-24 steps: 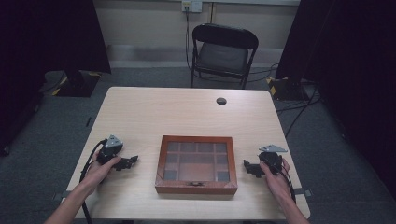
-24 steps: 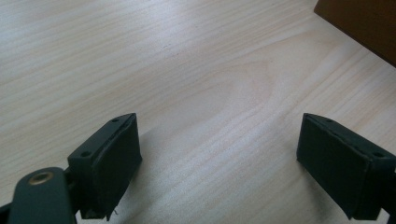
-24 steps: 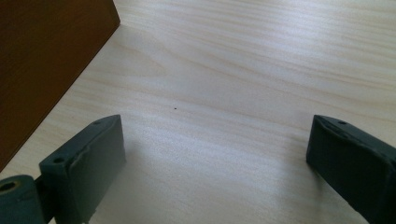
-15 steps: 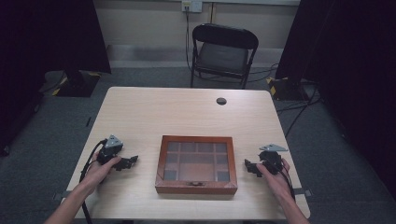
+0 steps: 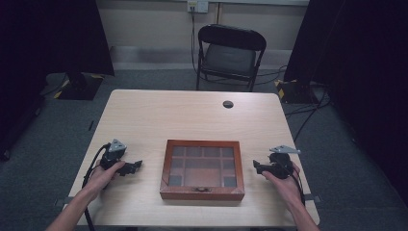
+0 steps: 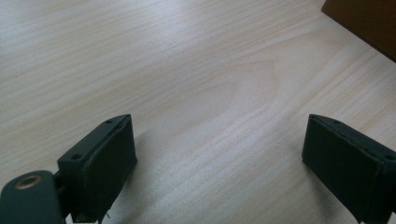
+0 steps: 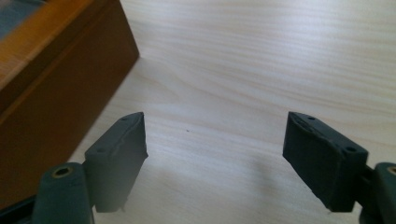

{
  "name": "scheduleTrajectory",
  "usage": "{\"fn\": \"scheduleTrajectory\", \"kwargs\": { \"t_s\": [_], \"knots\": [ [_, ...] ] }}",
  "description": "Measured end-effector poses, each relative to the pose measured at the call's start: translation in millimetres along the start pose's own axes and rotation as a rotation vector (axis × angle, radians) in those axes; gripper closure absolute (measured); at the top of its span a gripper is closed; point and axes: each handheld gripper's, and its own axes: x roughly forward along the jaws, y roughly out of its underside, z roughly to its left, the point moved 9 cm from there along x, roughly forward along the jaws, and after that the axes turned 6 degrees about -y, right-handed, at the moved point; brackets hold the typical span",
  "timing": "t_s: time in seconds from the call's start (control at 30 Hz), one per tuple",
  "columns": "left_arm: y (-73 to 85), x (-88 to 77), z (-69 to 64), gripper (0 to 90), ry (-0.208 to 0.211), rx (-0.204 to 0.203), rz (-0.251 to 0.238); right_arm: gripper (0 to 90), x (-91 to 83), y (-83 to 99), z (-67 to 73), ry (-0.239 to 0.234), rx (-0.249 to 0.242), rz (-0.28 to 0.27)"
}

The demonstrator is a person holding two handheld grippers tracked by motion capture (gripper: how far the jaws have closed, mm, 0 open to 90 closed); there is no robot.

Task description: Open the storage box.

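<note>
A brown wooden box (image 5: 202, 169) with a glass lid over several compartments lies shut near the table's front edge, its clasp facing the person. My left gripper (image 5: 135, 166) rests on the table to the box's left, jaws wide apart and pointing toward the box, nothing between them (image 6: 219, 158). A corner of the box (image 6: 369, 23) shows at the top right of the left gripper view. My right gripper (image 5: 255, 166) sits to the box's right, jaws open and empty (image 7: 215, 149), with the box's side wall (image 7: 56, 79) close on its left.
The light wooden table (image 5: 192, 115) has a small black round cap (image 5: 228, 104) near its far edge. A black folding chair (image 5: 230, 53) stands behind the table. Dark curtains and cables lie on the floor at both sides.
</note>
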Motion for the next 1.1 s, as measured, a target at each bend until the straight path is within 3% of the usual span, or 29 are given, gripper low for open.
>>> {"fn": "scheduleTrajectory", "kwargs": {
  "t_s": [0.2, 0.5, 0.87, 1.1],
  "knots": [
    [0.0, 0.0, 0.0, 8.9, 0.000, 0.000, 0.001, 31.6, -12.3, -12.8, 14.7, -0.076, -0.021, -0.024],
    [0.1, -0.2, 0.0, 8.9, 0.000, 0.000, 0.002, 43.8, -25.1, -25.6, 48.2, -0.245, -0.053, -0.032],
    [0.1, 0.0, 0.0, 8.9, 0.001, -0.001, 0.002, 44.8, -36.8, -38.1, 87.9, -0.379, -0.105, -0.030],
    [-0.2, 0.8, 0.0, 8.0, 0.002, -0.003, 0.003, 47.3, -45.1, -48.9, 105.7, -0.435, -0.138, -0.036]
  ]
}}
